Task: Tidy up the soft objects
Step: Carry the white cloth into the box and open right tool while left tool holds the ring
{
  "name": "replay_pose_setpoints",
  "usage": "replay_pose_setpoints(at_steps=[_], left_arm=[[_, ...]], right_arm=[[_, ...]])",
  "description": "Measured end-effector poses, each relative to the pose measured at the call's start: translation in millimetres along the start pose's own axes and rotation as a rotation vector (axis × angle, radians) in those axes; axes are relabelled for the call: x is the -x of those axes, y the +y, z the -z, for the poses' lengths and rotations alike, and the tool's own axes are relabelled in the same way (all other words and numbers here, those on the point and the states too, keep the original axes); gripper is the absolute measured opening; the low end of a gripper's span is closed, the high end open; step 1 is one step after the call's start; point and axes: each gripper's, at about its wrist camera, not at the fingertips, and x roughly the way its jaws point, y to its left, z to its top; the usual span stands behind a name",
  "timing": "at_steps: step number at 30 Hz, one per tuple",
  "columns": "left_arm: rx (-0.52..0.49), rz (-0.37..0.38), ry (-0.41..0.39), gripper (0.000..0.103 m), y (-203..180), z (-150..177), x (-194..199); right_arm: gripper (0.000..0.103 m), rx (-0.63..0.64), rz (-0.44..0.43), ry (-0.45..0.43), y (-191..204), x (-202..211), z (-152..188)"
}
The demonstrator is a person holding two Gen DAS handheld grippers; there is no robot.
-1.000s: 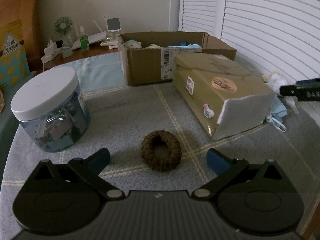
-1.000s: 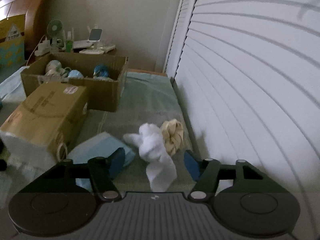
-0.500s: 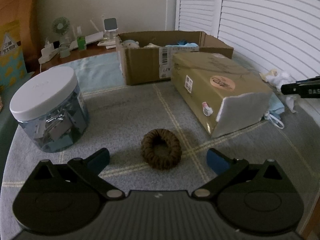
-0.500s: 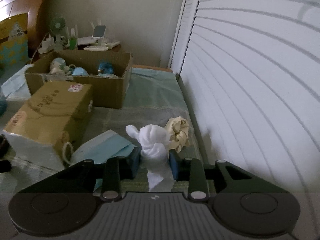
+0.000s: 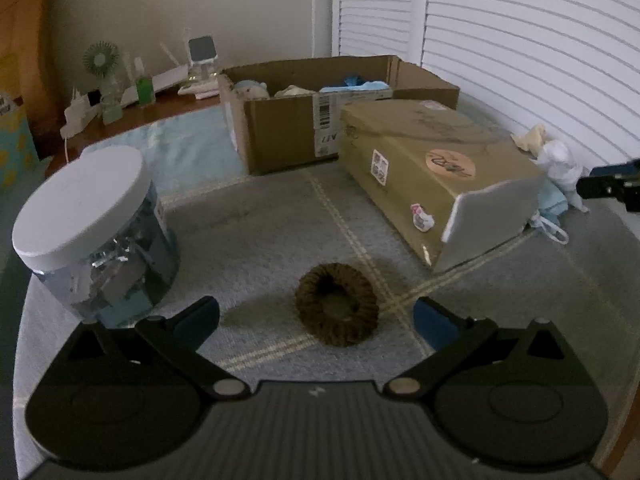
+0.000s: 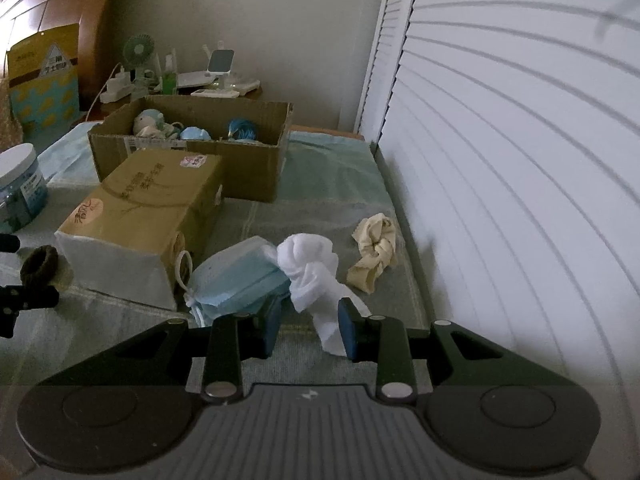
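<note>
Change: the right gripper (image 6: pixel 307 326) has just closed its jaws on the white cloth (image 6: pixel 310 270), centre frame beside the blue mask (image 6: pixel 240 280).
Meaning: likely bound for the open carton (image 6: pixel 256 160), upper left.
Left gripper (image 5: pixel 316 318): jaws wide, empty, brown scrunchie (image 5: pixel 337 309) between them on the bed.

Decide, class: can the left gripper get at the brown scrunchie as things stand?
Probably yes. The left gripper is open, and the brown scrunchie lies on the bedspread just ahead, between its fingers, with nothing over it or in between.
</note>
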Motion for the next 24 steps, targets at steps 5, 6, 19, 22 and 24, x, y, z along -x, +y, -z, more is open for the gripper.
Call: replay_pose_setpoints(at_steps=[5,6,19,22,24], left_arm=[[-0.054,-0.013,-0.011,0.102,-2.4,-0.7,2.1],[-0.056,-0.014,-0.009,0.102,-2.2,-1.3,2.2],[-0.057,0.04,-0.019,0.064,-4.0,-4.3,6.9],[-0.051,0.051,-0.02,0.054,-6.1,-4.3,7.6],[-0.03,0.057,-0.021,0.047,-6.3,-3.7,7.9]], right_arm=[[0.037,0.002,0.003,0.0,-1.7,-1.4,-2.3],[0.037,0.002,0.003,-0.002,-1.3,-1.2,-2.0],[0.038,0.003,-0.002,-0.005,-0.9,-1.4,-1.5],[0.04,0.002,0.003,-0.005,-2.4,-3.4,-1.2],[0.043,0.0,0.002,-0.004,-3.2,-5.3,-1.0]])
